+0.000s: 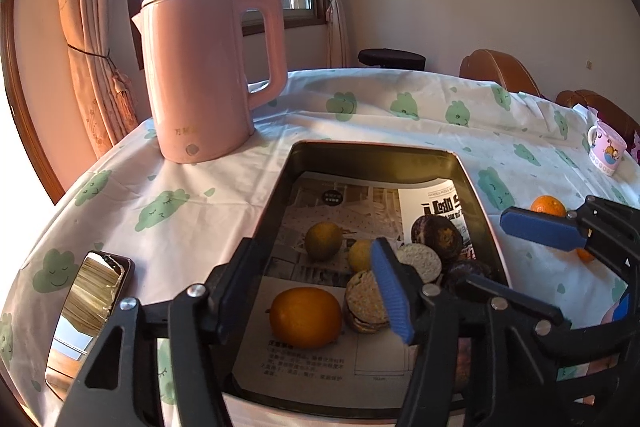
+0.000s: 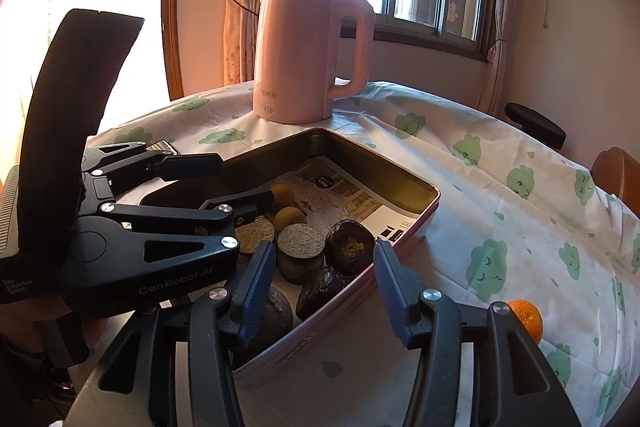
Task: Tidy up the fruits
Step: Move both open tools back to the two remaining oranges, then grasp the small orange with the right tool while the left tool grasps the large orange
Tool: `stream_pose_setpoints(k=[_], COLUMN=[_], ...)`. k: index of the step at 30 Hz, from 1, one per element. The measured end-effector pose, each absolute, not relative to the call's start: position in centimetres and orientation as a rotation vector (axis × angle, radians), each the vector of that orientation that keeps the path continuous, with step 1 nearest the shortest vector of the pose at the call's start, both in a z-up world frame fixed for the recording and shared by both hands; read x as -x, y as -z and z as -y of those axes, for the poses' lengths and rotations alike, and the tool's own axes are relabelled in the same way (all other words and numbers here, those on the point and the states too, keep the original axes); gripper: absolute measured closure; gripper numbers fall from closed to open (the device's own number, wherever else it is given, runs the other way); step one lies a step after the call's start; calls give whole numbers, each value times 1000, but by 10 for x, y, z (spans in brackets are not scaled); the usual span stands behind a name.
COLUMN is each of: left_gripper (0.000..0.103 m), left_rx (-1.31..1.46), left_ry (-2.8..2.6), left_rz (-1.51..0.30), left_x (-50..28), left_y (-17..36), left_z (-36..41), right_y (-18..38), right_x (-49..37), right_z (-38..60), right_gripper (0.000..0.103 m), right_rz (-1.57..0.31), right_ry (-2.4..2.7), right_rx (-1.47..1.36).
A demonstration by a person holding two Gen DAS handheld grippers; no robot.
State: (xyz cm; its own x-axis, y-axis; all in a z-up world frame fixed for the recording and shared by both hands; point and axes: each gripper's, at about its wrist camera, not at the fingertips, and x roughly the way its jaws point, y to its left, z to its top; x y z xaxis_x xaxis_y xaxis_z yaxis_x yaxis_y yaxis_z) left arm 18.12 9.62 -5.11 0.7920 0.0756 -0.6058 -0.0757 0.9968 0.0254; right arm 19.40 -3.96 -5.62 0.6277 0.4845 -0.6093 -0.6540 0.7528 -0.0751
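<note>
Most fruit sits in our tin point(image 1: 476, 183), both claws point(image 1: 316, 291) point(image 2: 324, 291) gaping empty, one orange point(image 2: 527, 317) waiting at four o'clock on the desk point(image 2: 500, 195).

Left claw point(image 1: 310, 283), black linkage arms w/ blue ribbed pads, tilts downward w/ jaws apart & nothing pressed between the pads. Right claw point(image 2: 322, 293), same black-and-blue build, also angled down, jaws apart & empty, set just to the right of the left one; both sit close together, nearly side by side.
</note>
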Motion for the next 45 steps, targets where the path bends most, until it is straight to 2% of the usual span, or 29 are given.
stream_pose_setpoints(k=[2, 11, 19, 31, 32, 35, 45], left_gripper=[28, 26, 25, 25, 25, 25, 25], left_rx=[1, 3, -42, -92, -93, -93, -70], left_ry=[-81, -13, 121, 166, 170, 194, 263], left_rz=[-632, -578, -593, -650, -654, -678, -743], left_x=[-176, -161, -165, -182, -184, -190, -214], left_y=[48, 34, 32, 39, 40, 42, 51], left_z=[-93, -59, 5, 44, 46, 53, 80], right_y=[55, 44, 57, 75, 78, 80, 74], right_x=[-194, -184, -194, -213, -216, -219, -226], right_z=[46, 114, 192, 202, 201, 201, 223], right_gripper=[47, 46, 45, 46, 47, 66, 68], right_rz=[-601, -571, -663, -782, -798, -821, -791], right_ry=[-652, -518, -346, -415, -407, -421, -331], right_rx=[290, 304, 304, 239, 238, 222, 182])
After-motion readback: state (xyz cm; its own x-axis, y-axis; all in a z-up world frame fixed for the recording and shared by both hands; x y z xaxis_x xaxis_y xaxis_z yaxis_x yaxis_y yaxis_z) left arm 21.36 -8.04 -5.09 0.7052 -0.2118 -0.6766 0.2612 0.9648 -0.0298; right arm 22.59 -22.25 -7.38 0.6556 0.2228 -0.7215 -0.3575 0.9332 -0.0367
